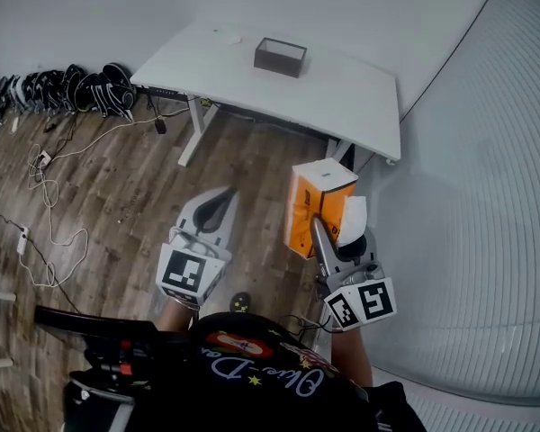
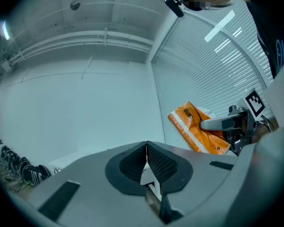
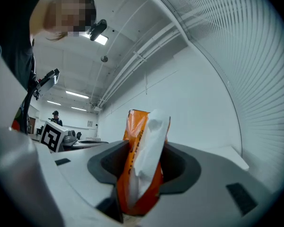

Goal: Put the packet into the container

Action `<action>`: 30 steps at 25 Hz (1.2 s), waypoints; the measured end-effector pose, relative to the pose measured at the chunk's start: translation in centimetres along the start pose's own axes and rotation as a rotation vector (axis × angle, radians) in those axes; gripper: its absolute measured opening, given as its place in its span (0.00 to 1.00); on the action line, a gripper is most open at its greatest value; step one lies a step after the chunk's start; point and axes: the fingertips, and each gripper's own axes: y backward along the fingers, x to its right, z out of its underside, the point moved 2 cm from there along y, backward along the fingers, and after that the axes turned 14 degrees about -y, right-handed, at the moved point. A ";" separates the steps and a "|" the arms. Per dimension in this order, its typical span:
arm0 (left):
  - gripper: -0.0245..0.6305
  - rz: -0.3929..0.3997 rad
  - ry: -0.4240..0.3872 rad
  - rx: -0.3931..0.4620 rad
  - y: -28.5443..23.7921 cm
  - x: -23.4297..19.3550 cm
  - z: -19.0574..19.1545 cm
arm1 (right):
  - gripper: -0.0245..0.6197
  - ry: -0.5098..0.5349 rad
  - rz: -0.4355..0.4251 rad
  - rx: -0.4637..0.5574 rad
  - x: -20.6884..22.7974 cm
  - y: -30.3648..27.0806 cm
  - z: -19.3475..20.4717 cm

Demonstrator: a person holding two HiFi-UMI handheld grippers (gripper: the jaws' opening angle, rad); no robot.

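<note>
The orange packet (image 1: 317, 207) is upright in the air above the wooden floor (image 1: 135, 205), short of the near edge of the bench (image 1: 351, 97), and the right gripper (image 1: 331, 226) holds it. In the right gripper view the packet (image 3: 143, 160) fills the gap between the 2 fingers (image 3: 106, 163), which pinch its orange and white sides, and its top rises above them. The left gripper view shows the packet (image 2: 197, 130) from the side and tilted, with a finger of the right gripper (image 2: 217, 124) across it.

That same view shows the 2 fingers (image 2: 165, 162) of the left gripper (image 2: 146, 151) pressed together with nothing between them. In the head view the left gripper (image 1: 218, 203) is beside the packet but apart from it.

Only the head view shows the container (image 1: 280, 57). It is a dark open box toward the far edge of the white bench, well apart from the packet. That view also shows cables (image 1: 49, 183) on the floor.

Only the right gripper view shows the left gripper's marker cube (image 3: 51, 136) and a distant person (image 3: 55, 117).
</note>
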 end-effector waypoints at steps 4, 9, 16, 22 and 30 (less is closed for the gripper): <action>0.05 0.016 0.017 -0.038 -9.2 -5.4 3.1 | 0.35 -0.032 0.014 -0.023 6.3 -9.3 0.0; 0.05 0.021 0.037 -0.046 -13.1 -7.2 4.6 | 0.35 -0.042 0.026 -0.036 8.9 -12.7 0.0; 0.05 0.035 0.044 -0.042 -12.5 -6.5 5.2 | 0.35 -0.026 0.038 -0.025 8.8 -12.2 0.2; 0.05 0.017 0.023 -0.028 -12.3 -7.1 5.1 | 0.35 -0.001 0.020 0.003 8.6 -12.6 -0.4; 0.05 -0.016 0.010 -0.033 -19.1 -9.6 2.9 | 0.35 -0.013 0.000 0.012 14.1 -17.4 -4.4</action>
